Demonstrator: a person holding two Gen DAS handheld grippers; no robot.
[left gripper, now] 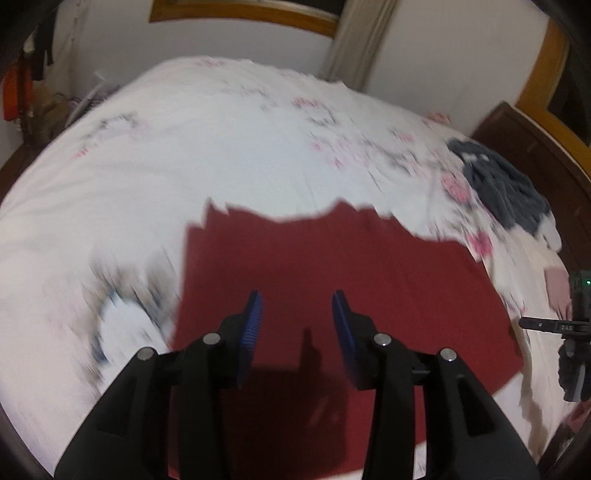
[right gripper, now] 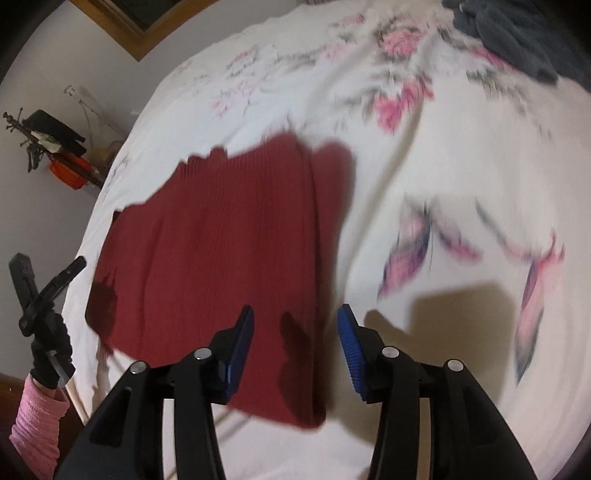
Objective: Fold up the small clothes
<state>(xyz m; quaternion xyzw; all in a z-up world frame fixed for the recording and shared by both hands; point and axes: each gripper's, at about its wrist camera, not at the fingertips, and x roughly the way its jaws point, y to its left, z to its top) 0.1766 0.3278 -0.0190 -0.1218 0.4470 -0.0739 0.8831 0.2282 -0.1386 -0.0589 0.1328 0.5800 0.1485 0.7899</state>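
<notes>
A dark red ribbed knit garment [left gripper: 332, 280] lies flat on the floral bedsheet [left gripper: 184, 166], partly folded, with a jagged far edge. My left gripper [left gripper: 297, 310] hovers open above its near middle, blue pads apart, nothing between them. In the right wrist view the same red garment [right gripper: 221, 251] lies left of centre, a folded layer along its right side. My right gripper [right gripper: 295, 325] is open over the garment's near right edge, holding nothing. The left gripper [right gripper: 48, 280] shows at the left edge of that view, held by a gloved hand [right gripper: 51, 350] with a pink sleeve.
A dark grey garment [left gripper: 506, 184] lies bunched at the bed's far right, seen also as the grey garment [right gripper: 517, 33]. The right gripper's body [left gripper: 569, 332] shows at the right edge. A dark wooden headboard [left gripper: 535, 147] borders the bed. A rack with orange items [right gripper: 70, 170] stands by the wall.
</notes>
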